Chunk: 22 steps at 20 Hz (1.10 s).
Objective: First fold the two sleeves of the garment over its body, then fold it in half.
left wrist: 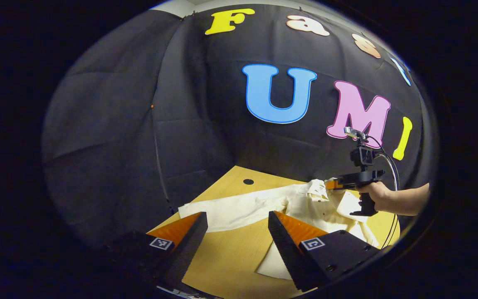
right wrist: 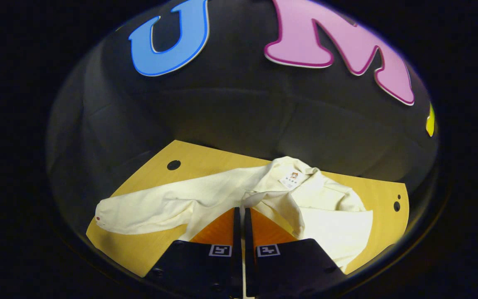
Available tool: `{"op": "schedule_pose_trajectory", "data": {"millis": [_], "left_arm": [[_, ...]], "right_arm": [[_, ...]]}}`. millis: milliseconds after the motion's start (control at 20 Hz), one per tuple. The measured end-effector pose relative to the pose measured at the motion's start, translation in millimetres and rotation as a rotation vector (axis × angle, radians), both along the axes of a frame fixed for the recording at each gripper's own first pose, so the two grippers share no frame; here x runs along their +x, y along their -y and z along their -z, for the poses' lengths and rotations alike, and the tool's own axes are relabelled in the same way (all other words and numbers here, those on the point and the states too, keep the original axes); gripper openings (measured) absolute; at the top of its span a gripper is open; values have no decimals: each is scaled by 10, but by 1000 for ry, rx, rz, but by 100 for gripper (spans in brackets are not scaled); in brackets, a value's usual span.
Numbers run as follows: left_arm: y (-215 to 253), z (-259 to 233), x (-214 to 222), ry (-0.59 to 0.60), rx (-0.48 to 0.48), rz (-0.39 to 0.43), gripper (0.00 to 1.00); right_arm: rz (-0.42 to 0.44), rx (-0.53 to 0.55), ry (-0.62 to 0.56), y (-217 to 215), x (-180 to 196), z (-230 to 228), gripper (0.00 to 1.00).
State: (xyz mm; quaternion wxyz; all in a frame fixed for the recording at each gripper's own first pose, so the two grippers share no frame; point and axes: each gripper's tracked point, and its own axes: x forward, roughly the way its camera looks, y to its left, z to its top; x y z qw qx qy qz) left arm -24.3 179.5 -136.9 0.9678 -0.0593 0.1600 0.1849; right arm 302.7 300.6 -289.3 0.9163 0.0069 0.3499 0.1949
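Right claw [right wrist: 239,216] pinches the shirt [right wrist: 222,195] on the table [right wrist: 206,160]; left claw [left wrist: 237,222] hangs spread beside the shirt's sleeve [left wrist: 230,209].

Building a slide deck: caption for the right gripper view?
Right gripper closed over a cream shirt on the wooden table, one sleeve outstretched.

The shirt [left wrist: 305,203] lies on the wooden table [left wrist: 226,257], and its bottom part is hidden behind the left gripper [left wrist: 237,230] finger and cut off by the edge. In the right gripper view, the right gripper [right wrist: 239,214] hides the shirt's middle. The label [right wrist: 289,180] at the shirt's collar is too small to read.
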Motion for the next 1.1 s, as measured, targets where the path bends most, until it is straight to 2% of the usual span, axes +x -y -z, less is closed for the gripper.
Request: {"op": "schedule_pose_trajectory", "data": {"millis": [100, 150, 200, 400, 550, 600, 750, 850, 950, 1100], "left_arm": [[-111, 87, 5, -10, 1, -9, 96], [-160, 132, 16, -16, -2, -13, 96], [-201, 185, 11, -20, -9, -16, 96], [-413, 379, 172, -33, -8, -33, 96], [-649, 483, 377, -31, -24, -66, 96], [-733, 553, 429, -39, -35, -78, 96], [-1076, 785, 629, -69, -44, -112, 96], [-1283, 999, 789, -106, -50, -104, 96], [-1555, 1286, 910, -192, -58, -124, 96], [-1788, 1624, 1055, -252, -119, -153, 97]], "right_arm": [[0, 19, -3, -196, 47, 120, 13], [5, 25, -3, -260, 94, 180, 27], [5, 29, -1, -288, 128, 231, 31], [12, -26, 10, -26, 14, 192, 90], [46, -41, 96, 360, -126, -106, 93], [59, -52, 127, 510, -178, -223, 97], [104, -89, 210, 944, -319, -528, 97], [135, -111, 253, 1204, -428, -711, 97], [180, -89, 273, 1407, -575, -910, 98], [241, -63, 302, 1690, -743, -1132, 97]]}}
